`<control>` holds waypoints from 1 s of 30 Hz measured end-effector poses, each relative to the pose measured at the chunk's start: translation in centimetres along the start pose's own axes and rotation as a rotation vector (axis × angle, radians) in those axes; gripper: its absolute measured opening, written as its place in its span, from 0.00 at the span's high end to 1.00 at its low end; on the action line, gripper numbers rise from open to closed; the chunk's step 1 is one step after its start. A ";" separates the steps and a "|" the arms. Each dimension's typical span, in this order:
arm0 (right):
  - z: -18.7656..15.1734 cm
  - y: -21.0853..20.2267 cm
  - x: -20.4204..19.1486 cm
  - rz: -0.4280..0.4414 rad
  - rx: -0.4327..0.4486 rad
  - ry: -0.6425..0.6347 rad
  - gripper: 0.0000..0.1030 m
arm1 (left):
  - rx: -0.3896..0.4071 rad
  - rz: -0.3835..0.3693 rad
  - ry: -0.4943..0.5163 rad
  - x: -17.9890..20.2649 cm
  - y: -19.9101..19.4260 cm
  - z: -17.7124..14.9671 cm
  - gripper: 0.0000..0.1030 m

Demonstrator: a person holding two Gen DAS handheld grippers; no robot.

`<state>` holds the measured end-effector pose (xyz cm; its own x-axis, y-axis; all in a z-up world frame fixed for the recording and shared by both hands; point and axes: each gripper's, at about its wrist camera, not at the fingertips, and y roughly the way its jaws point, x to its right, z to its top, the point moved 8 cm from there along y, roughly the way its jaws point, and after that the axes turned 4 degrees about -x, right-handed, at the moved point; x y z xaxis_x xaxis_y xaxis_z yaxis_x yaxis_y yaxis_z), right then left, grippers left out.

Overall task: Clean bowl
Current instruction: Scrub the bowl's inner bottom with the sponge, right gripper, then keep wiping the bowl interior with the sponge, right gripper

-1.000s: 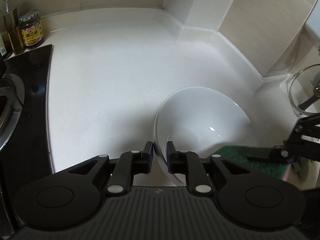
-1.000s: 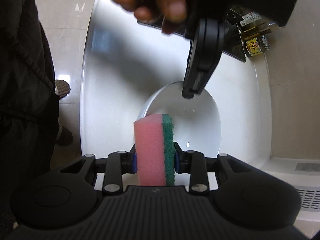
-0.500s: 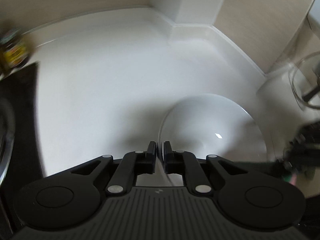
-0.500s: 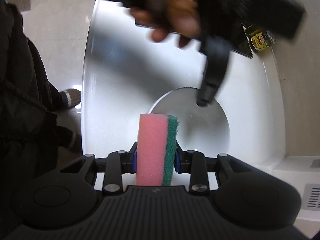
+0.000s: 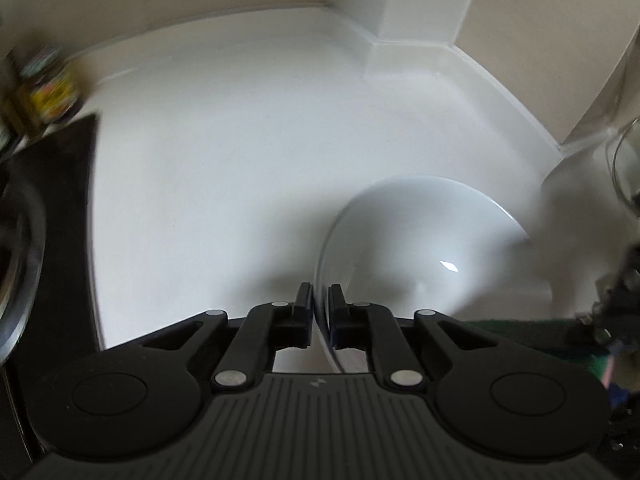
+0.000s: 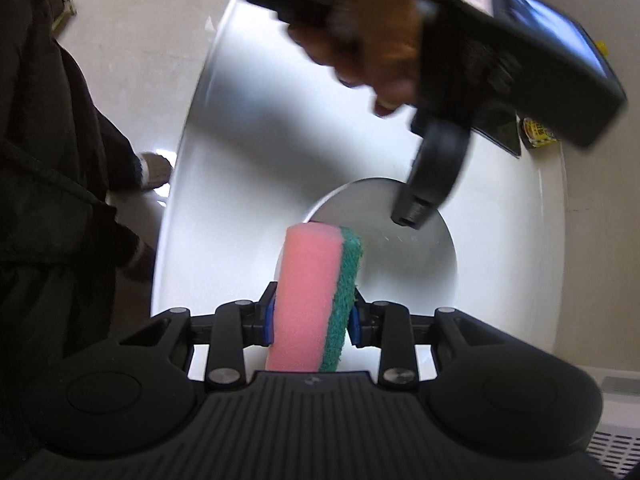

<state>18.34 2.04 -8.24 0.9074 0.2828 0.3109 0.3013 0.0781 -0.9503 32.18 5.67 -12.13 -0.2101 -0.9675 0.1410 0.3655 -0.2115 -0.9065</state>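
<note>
A: Left edge of the worktop (image 5: 248, 152), what's there?

B: Black cooktop (image 5: 60, 216) along that edge. At the far-left corner, a blurred jar (image 5: 52, 88) with a yellow label. Can't read it.

A: Moving right. The bowl?

B: White bowl (image 5: 420, 240) sits on the worktop toward the near-right part, not far from the back wall's corner step. It looks tipped, its near-left rim raised.

A: Left tongs?

B: Left tongs (image 5: 320, 304) straddle that raised rim: one finger outside the bowl, one inside. Jaws are easing apart a little, rim between them. Narrow gap; the pads look to be against the rim, so I count it as grasping the bowl.

A: Seen from the other camera?

B: Yes. The person's hand (image 6: 372, 40) holds the left tool above the worktop, and its finger (image 6: 424, 196) comes down onto the bowl's far rim. Blurred.

A: Right tongs?

B: Right tongs (image 6: 312, 312) clenched on a sponge (image 6: 308, 296), pink foam on the left, green scouring layer on the right. Sponge stands upright at the bowl's near rim. Whether it touches the bowl, can't tell.

A: Far right?

B: From the left camera, the green of the sponge shows at the lower right edge. A glass lid's (image 5: 624, 168) rim is at the right border, only part visible.
</note>
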 end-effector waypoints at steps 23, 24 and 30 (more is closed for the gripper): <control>-0.7 -0.7 -0.6 -0.014 -0.066 0.094 0.72 | -0.036 -0.069 0.078 0.4 0.4 1.6 0.90; -0.7 -0.7 -0.5 -0.012 -0.079 0.111 0.72 | -0.033 -0.082 0.054 0.2 0.5 1.9 0.89; -0.8 -0.8 0.0 0.042 -0.106 0.224 0.72 | 0.040 -0.078 -0.021 -0.3 -1.8 -1.7 0.85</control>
<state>18.36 1.24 -7.50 0.9584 0.0641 0.2782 0.2807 -0.0329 -0.9592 30.05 6.57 -11.19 -0.2206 -0.9504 0.2195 0.3847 -0.2915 -0.8758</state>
